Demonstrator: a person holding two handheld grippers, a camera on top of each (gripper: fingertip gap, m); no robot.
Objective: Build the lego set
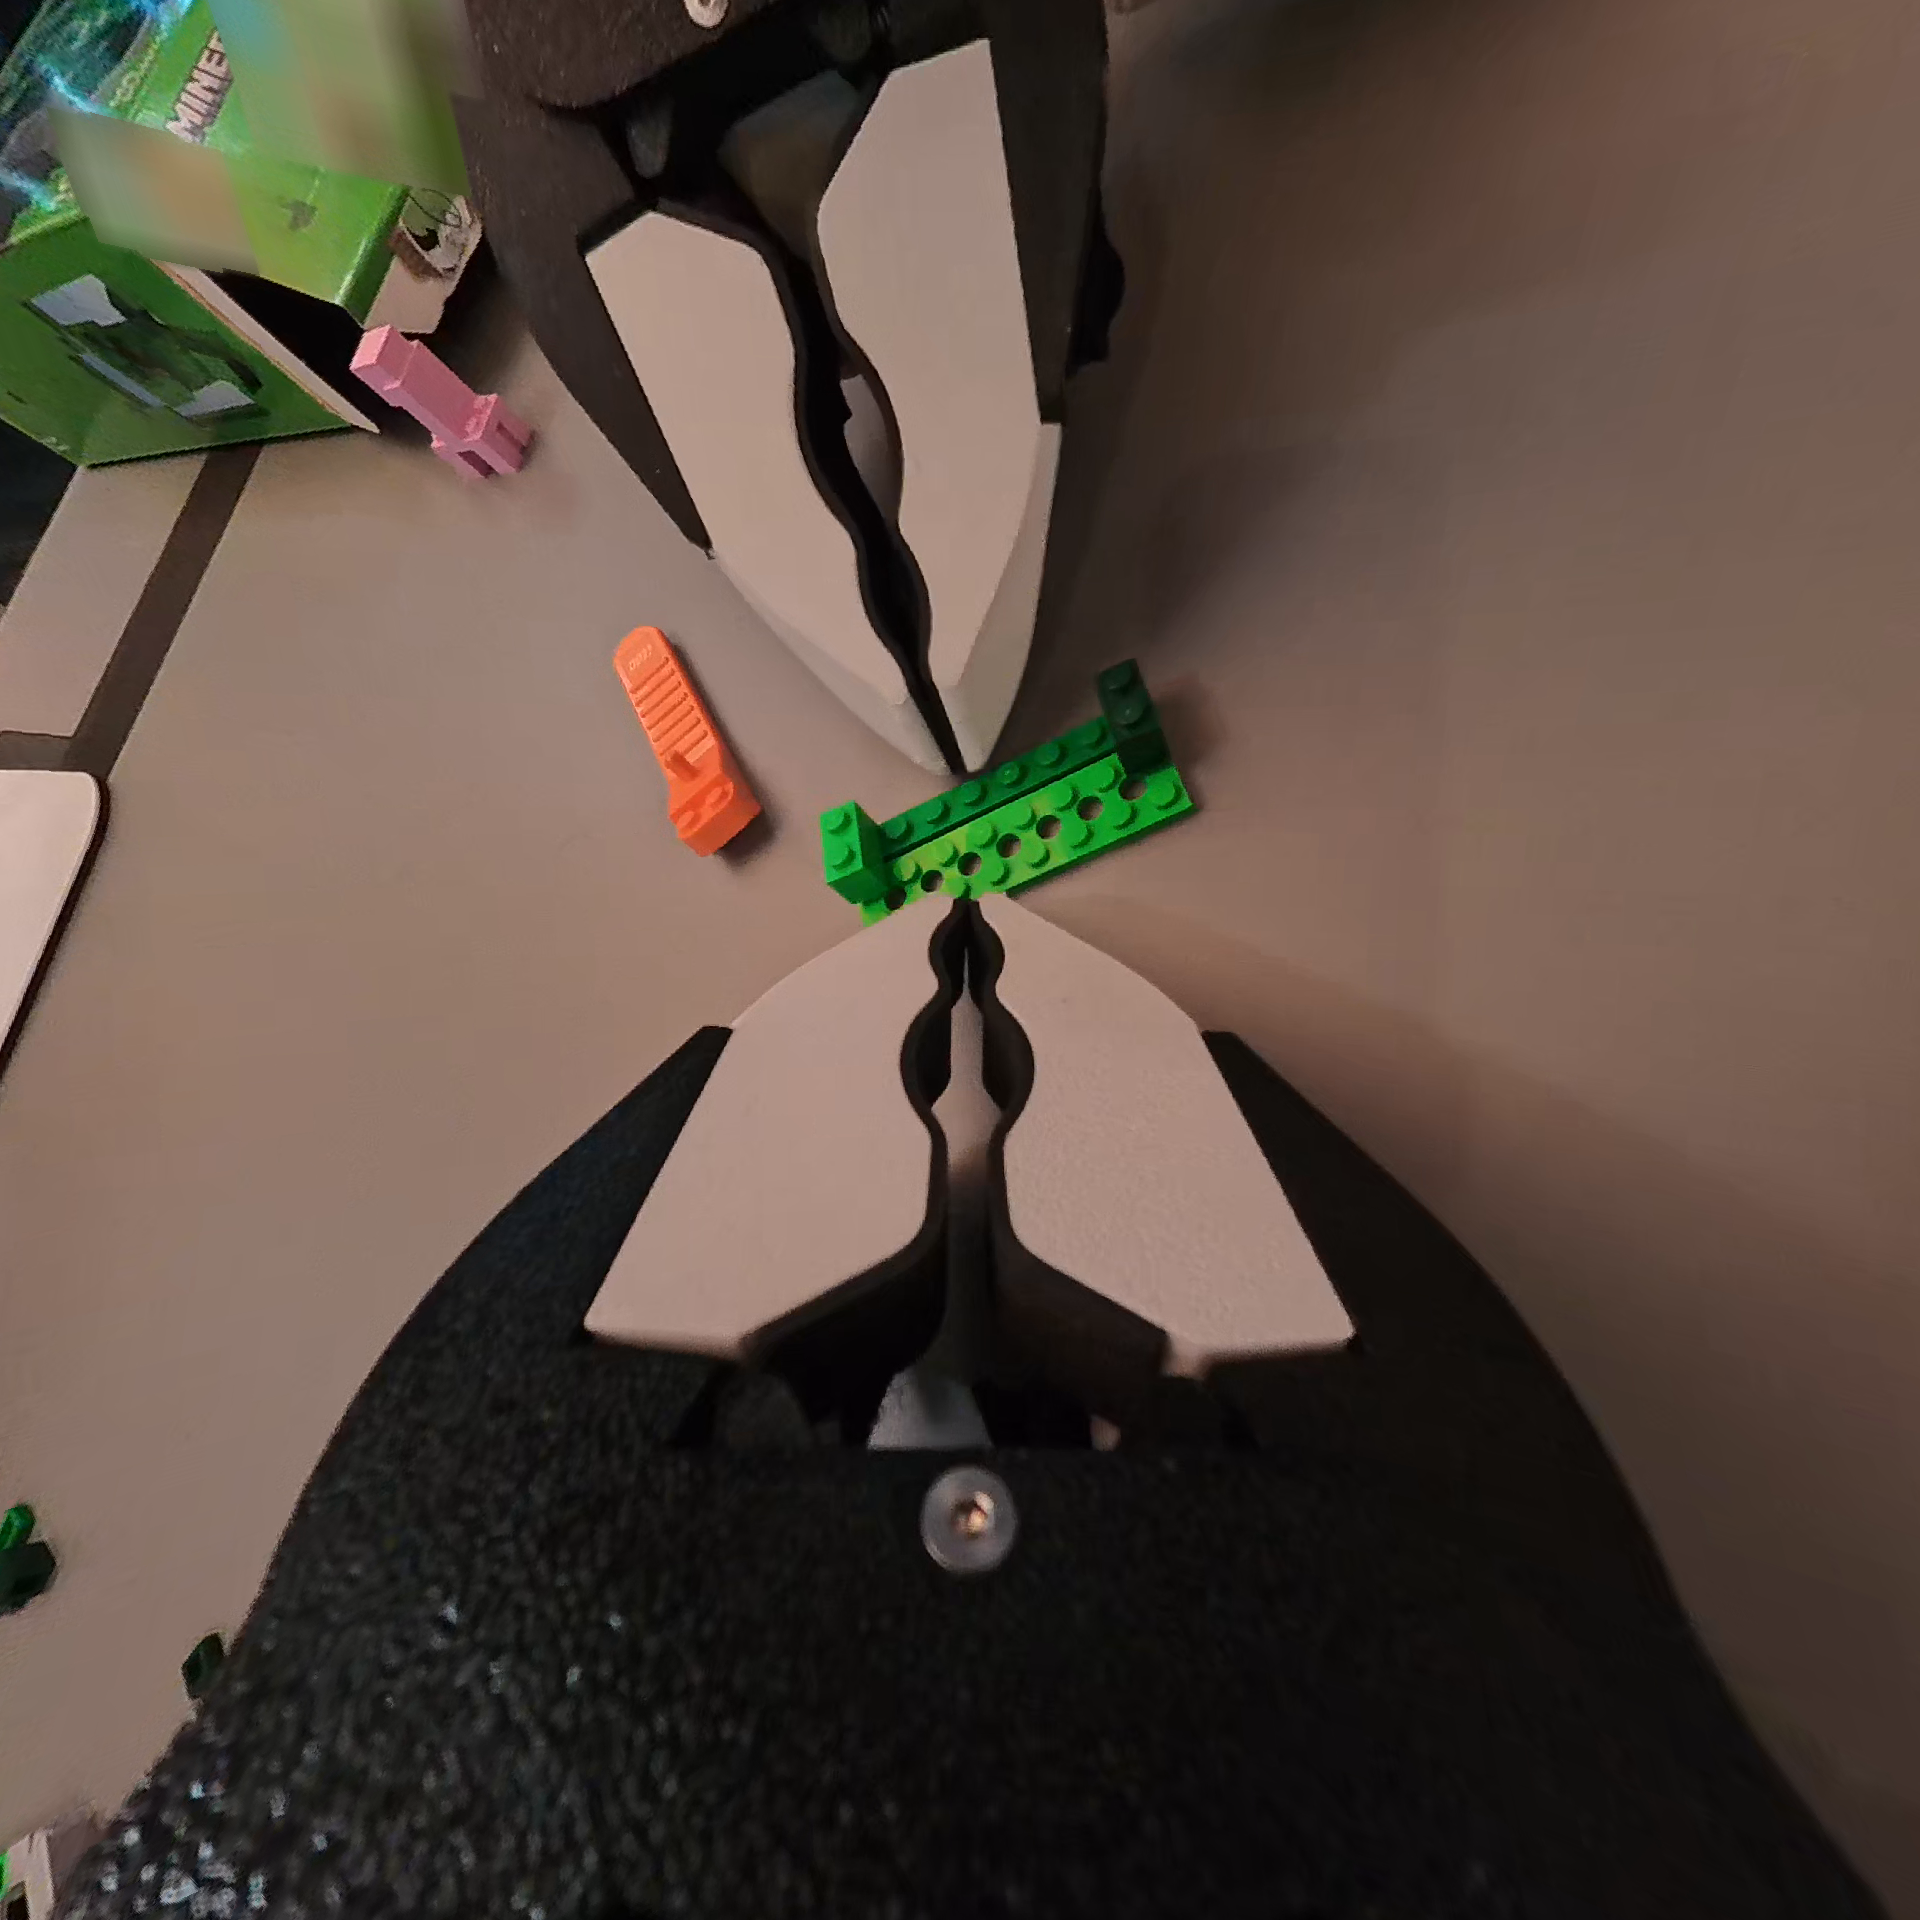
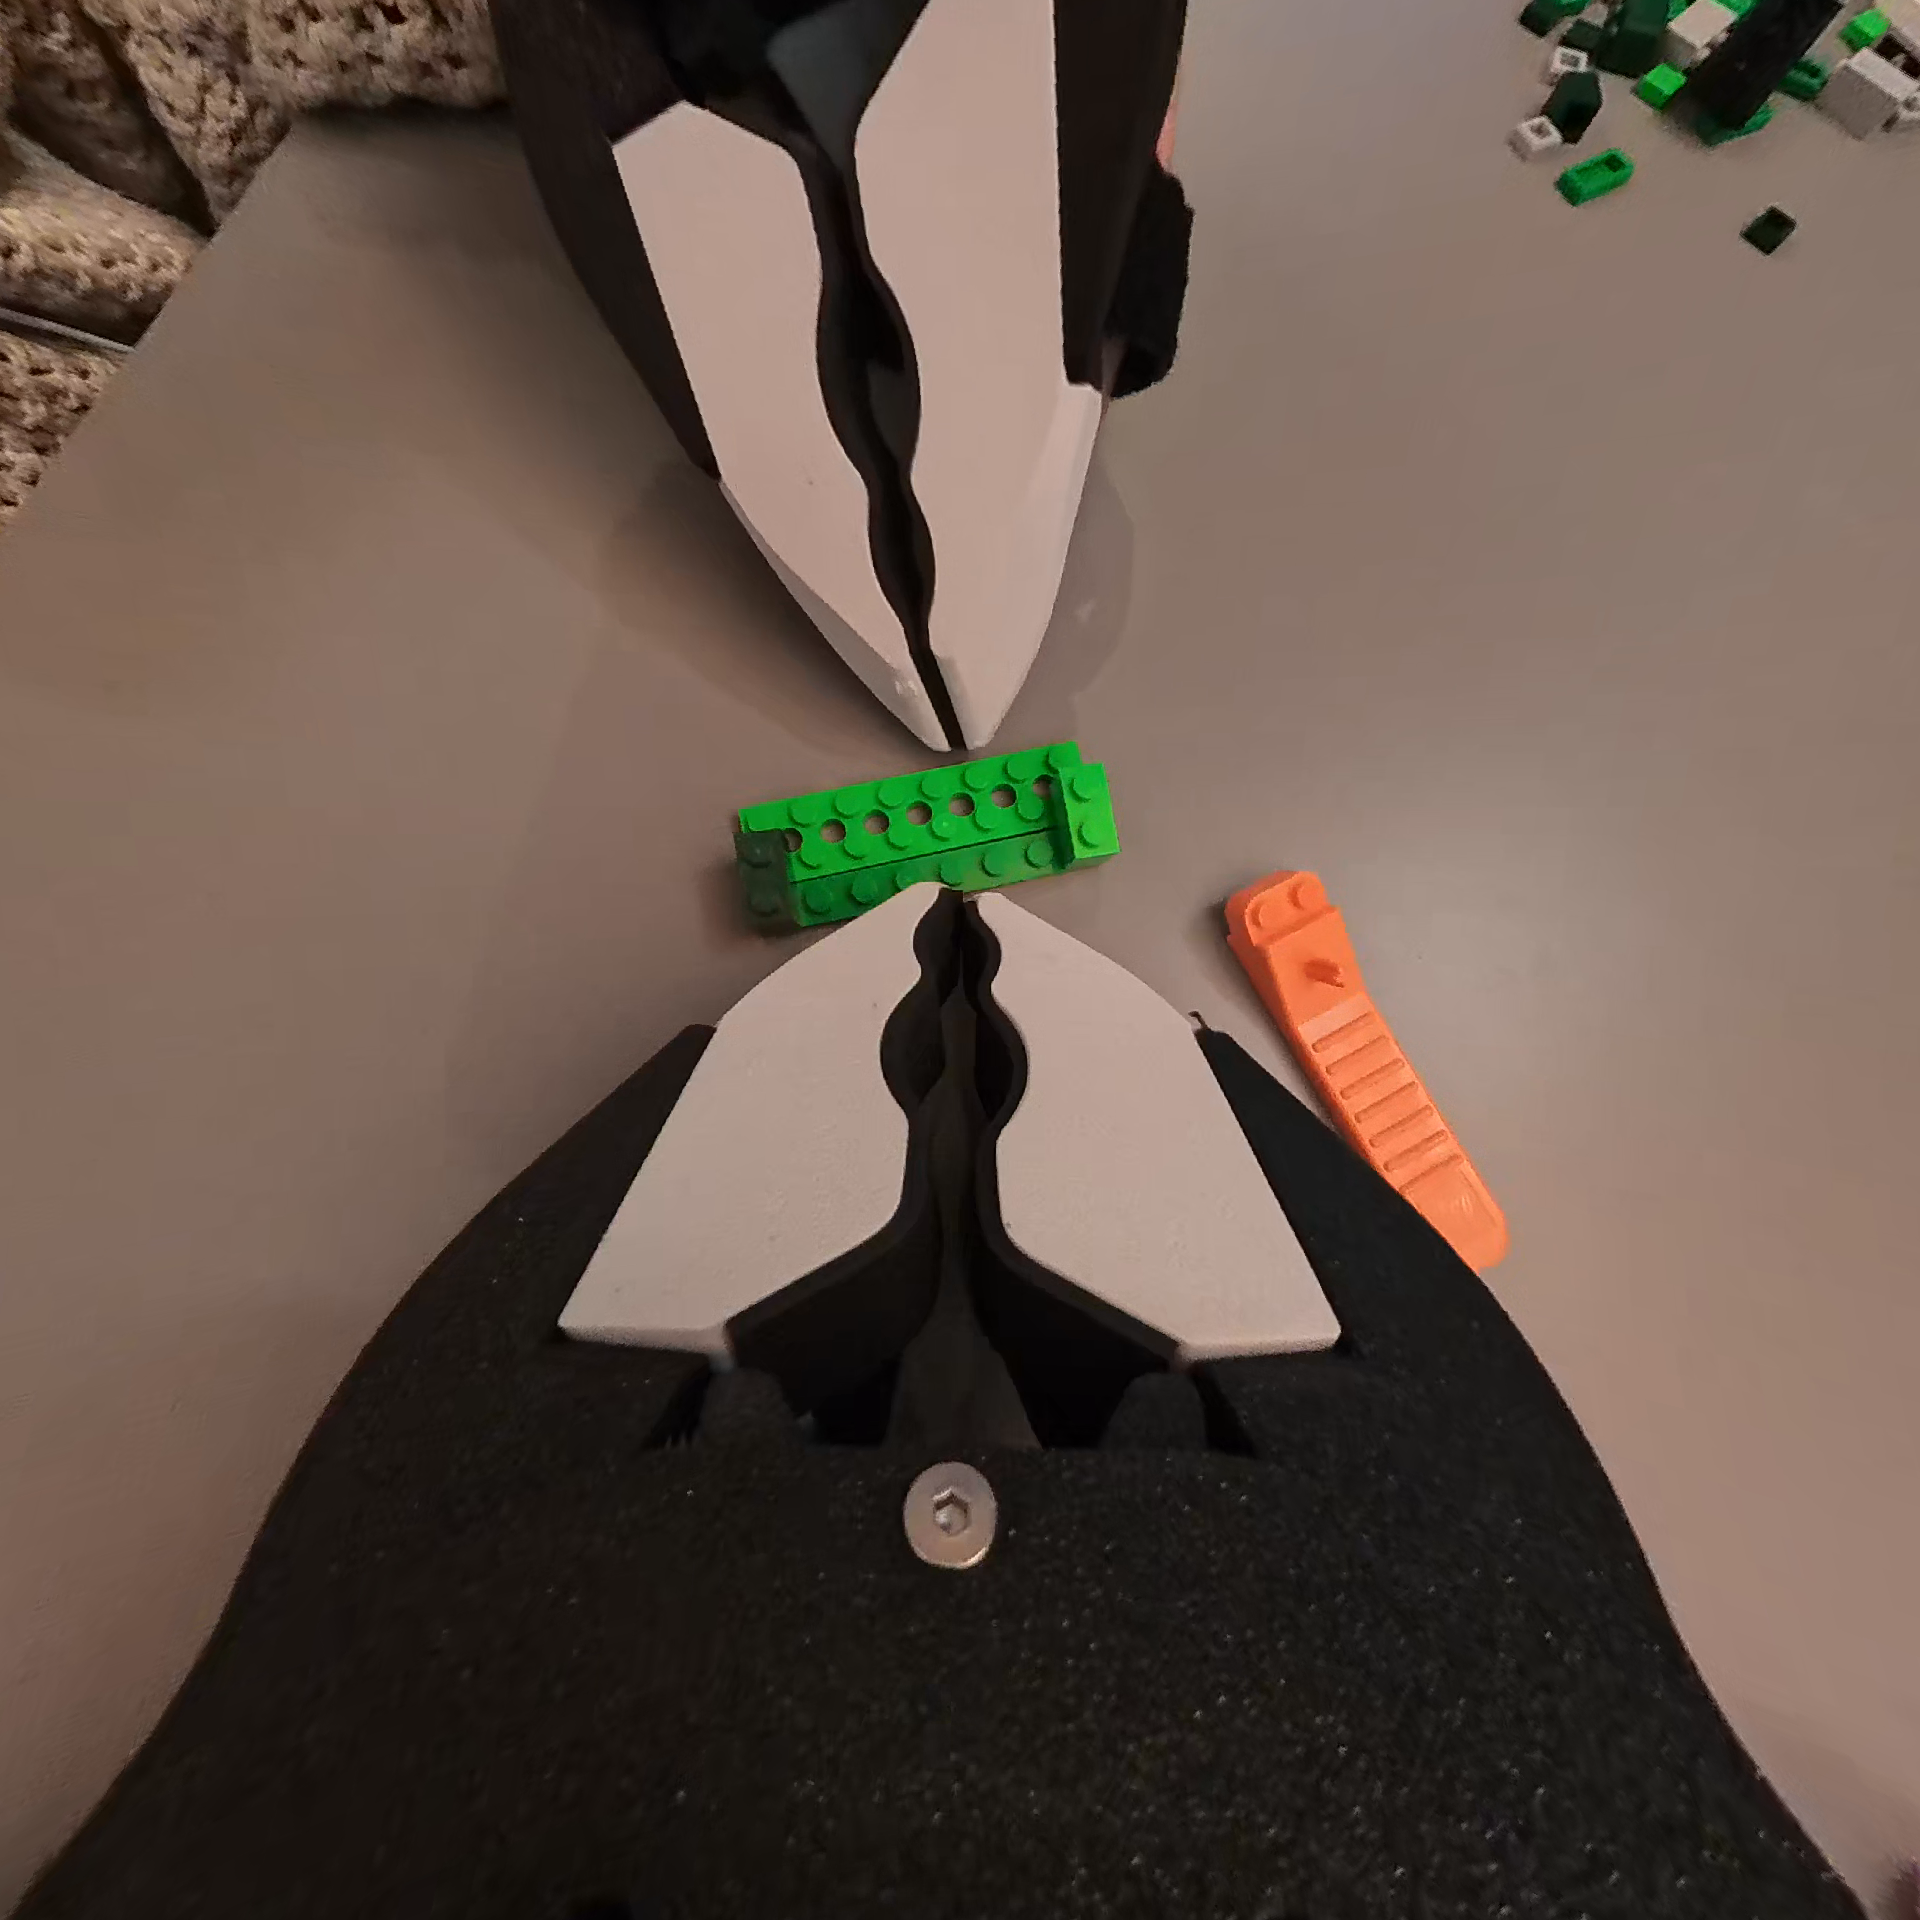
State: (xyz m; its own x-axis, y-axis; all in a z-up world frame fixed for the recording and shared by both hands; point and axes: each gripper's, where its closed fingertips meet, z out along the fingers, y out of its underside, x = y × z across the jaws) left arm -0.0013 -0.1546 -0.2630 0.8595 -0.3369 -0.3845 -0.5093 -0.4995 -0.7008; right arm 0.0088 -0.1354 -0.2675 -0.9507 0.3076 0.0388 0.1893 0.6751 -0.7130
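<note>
1. Grey tabletop point(image 1: 1455, 520) is filling both wrist views, with a dark stripe running across it at the far left of the left wrist view and a knitted fabric point(image 2: 94, 156) lying past its edge in the right wrist view
2. Sitting at the centre is the green lego assembly point(image 1: 1003, 821), a long perforated plate carrying a row of studded bricks, with a bright green brick standing at one end and a dark green brick point(image 1: 1132, 717) at the other
3. Left gripper point(image 1: 964, 904) is pointing at one long side of the assembly, its white fingers point(image 1: 810, 1143) pressed together at the tips and holding nothing; whether the tips are touching the plate cannot be told
4. Right gripper point(image 2: 961, 899) is facing it from the opposite long side, fingers likewise drawn together and empty, tips just beside the brick row
5. Orange brick separator point(image 2: 1361, 1070) is lying flat near the assembly, apart from it
6. Pink lego figure point(image 1: 442, 405) is lying beside the green set box point(image 1: 156, 384), which is standing open at the upper left of the left wrist view
7. Loose green, dark and grey lego pieces point(image 2: 1704, 83) are lying scattered at the far corner of the right wrist view, well apart from the assembly
</note>
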